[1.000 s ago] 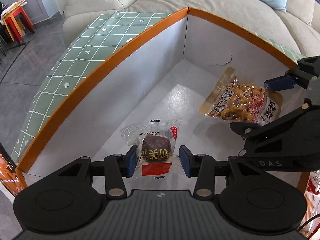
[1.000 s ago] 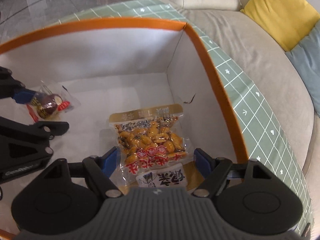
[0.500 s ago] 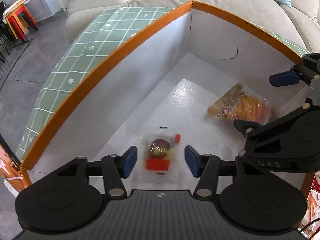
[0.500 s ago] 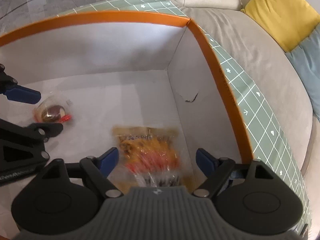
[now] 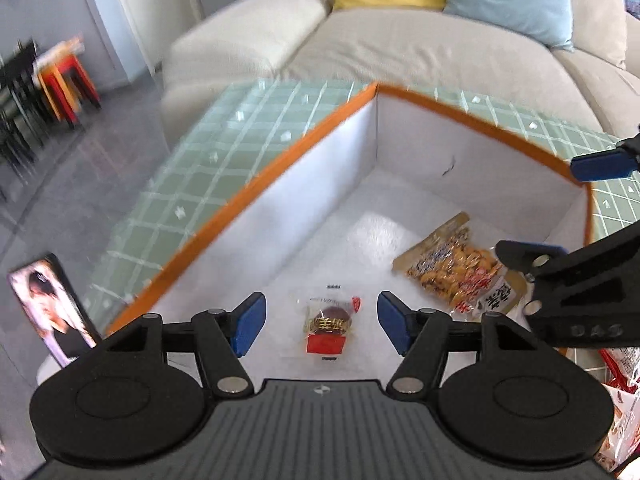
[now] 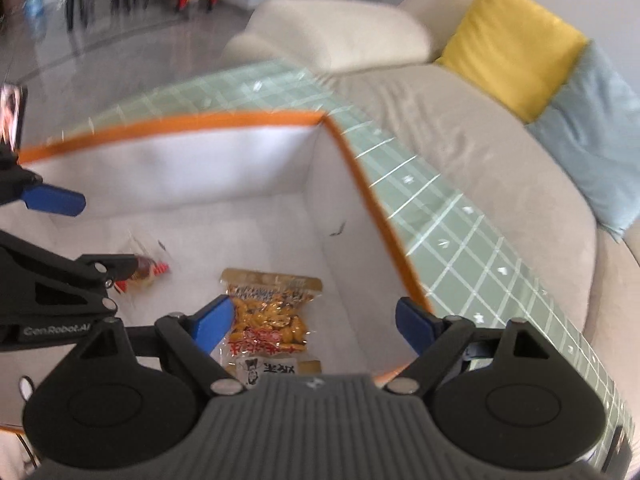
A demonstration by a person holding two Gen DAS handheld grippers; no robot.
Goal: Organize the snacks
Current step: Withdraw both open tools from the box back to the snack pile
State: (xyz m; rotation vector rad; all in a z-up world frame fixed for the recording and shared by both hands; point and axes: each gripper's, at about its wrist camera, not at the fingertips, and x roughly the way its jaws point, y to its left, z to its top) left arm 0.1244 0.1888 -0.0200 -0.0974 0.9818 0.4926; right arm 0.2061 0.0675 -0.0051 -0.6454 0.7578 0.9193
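Inside the orange-rimmed box, a small wrapped sweet and a peanut packet lie apart on its white floor. Above them, left gripper and right gripper hover, jaws opening, gripping nothing. Behind stands a beige sofa with cushions.

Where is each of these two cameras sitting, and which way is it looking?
Left wrist view: sits on the left tongs, looking down into the box at the small wrapped snack; its own opening blue fingers show, with the right tongs at the edge.
Right wrist view: sits on the right tongs, facing down at the peanut pack; the left tongs intrude.
Shared: box, both snacks, sofa.
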